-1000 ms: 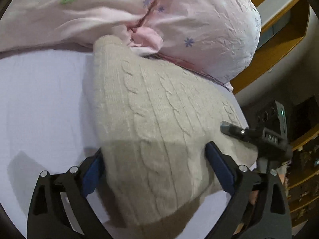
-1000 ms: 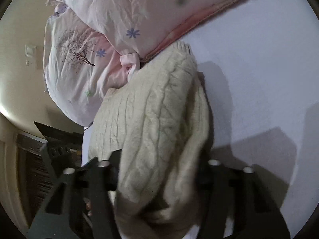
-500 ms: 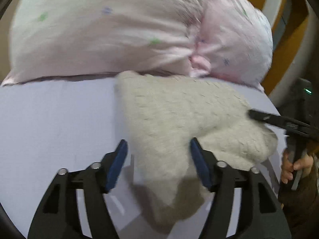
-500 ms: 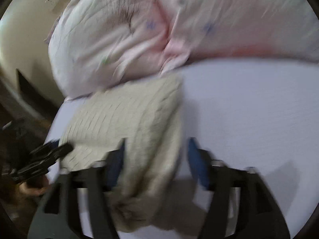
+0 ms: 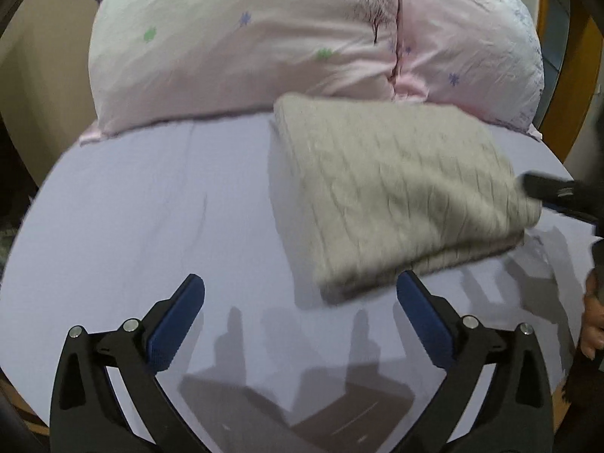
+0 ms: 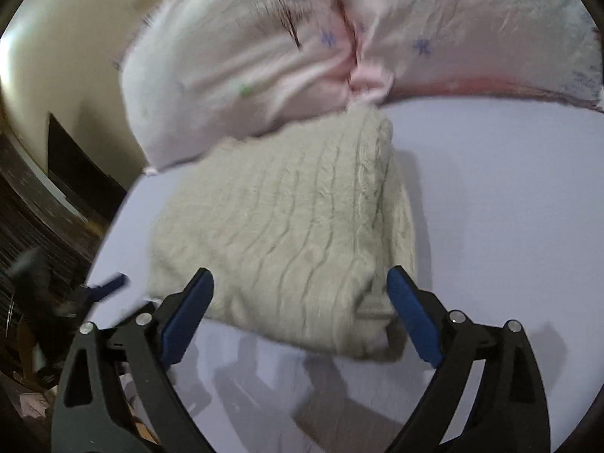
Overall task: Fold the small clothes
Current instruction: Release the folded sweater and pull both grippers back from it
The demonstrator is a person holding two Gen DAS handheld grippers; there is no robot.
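Evidently the fold looks done: one cream cable-knit sweater [image 5: 385, 196] lies in a thick bundle on the bed [image 5: 151, 204], ahead of both tongs, touching two pink pillows [image 5: 241, 37] beyond. Left tongs [image 5: 300, 315] and right tongs [image 6: 300, 309] gape wide, grasping nothing. Best to press the loose near edge flat, then square it.

Light: dim, warm indoor; brightest on the wall [image 6: 49, 64] at 9 o'clock.
Shadows: several overlapping gripper shadows on the sheet [image 5: 151, 207] toward 6 o'clock.
Blur: motion smear on the sweater [image 5: 385, 196] and pillows [image 6: 264, 56].
Edges: fisheye curving, black vignette.
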